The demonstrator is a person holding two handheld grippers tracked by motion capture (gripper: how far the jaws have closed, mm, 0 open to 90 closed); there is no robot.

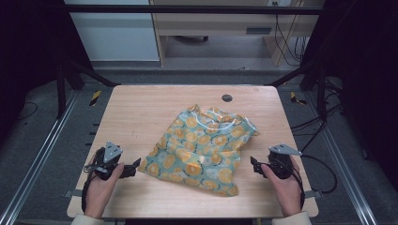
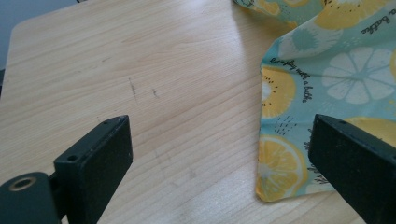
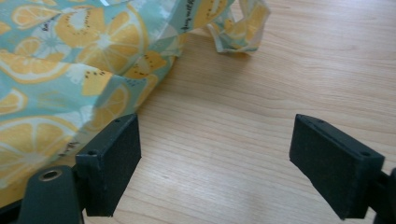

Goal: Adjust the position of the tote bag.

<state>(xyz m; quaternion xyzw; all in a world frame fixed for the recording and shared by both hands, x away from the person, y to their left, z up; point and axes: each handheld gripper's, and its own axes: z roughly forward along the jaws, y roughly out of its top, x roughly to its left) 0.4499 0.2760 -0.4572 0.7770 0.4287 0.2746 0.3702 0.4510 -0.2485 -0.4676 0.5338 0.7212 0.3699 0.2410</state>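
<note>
While one person's two hands rest on the near edge of the worktop, each holds one tool, so there are two tools in all. One cloth lies between them, a little right of the worktop's middle. It is crumpled, pale teal and printed with many yellow and orange citrus slices.

The left tool sits low at the cloth's near-left corner. In the high view its tip is just beside that corner. In the left gripper view its two black jaws stand wide apart with bare wood between them. The cloth's corner lies flat just inside the right-hand jaw, which partly covers the cloth's edge. Whether that jaw touches the cloth I cannot tell. Nothing is gripped.

The right tool lies off the cloth's near-right side, apart from it in the high view. In the right gripper view its two jaws are also spread wide, with bare wood between them. The cloth bulges up behind the left-hand jaw, and one small folded flap sticks out farther back. This tool holds nothing either.

Each tool carries one grey three-cornered plate, and one cable trails from each.

One small dark round hole sits near the worktop's far edge, beyond the cloth. No other loose item lies on the wood.
</note>
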